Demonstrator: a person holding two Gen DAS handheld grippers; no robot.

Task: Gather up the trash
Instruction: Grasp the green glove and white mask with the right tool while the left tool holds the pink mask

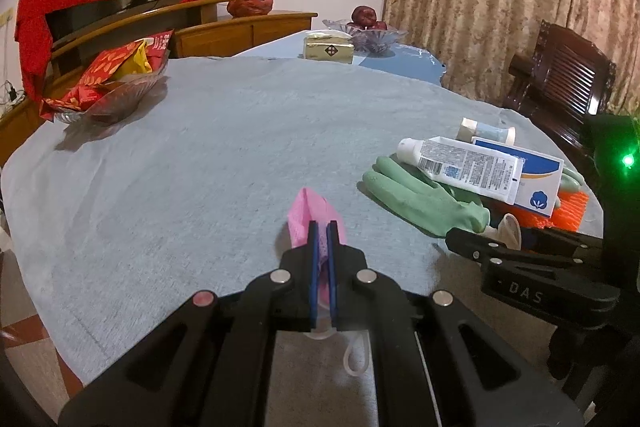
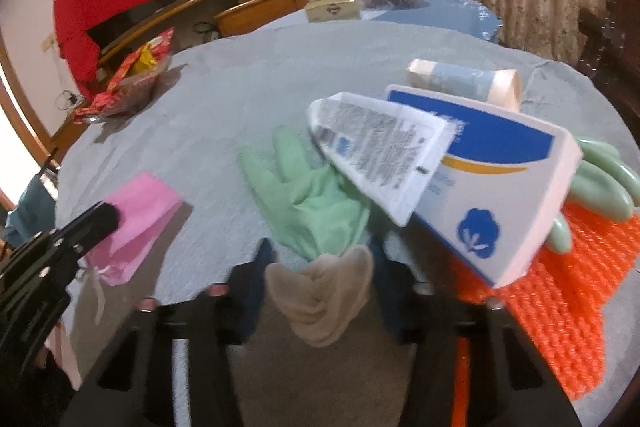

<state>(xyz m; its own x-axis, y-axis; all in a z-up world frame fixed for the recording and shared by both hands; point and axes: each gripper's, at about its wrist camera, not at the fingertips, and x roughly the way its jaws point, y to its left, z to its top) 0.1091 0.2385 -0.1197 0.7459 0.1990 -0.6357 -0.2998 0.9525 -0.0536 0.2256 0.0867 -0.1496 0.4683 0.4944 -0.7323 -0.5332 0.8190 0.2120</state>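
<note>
My left gripper [image 1: 323, 227] is shut on a pink mesh bag [image 1: 310, 211] with a white drawstring, at the near edge of the grey-clothed table [image 1: 200, 155]. The bag also shows in the right wrist view [image 2: 138, 223]. My right gripper [image 2: 320, 255] is open, its fingers on either side of the beige cuff of a green rubber glove [image 2: 304, 187]. A white tube [image 2: 380, 151] and a blue-and-white box [image 2: 488, 183] lie on top of the glove. The glove [image 1: 420, 195], tube [image 1: 460, 163] and box [image 1: 532, 179] also show in the left wrist view.
An orange mesh mat [image 2: 560, 287] lies under the box, with a second green glove [image 2: 600, 179] and a pale blue bottle [image 2: 464, 79] behind. A glass bowl of snack packets [image 1: 108, 83] stands far left; a yellow box [image 1: 328, 51] and a fruit bowl [image 1: 366, 31] stand at the far edge.
</note>
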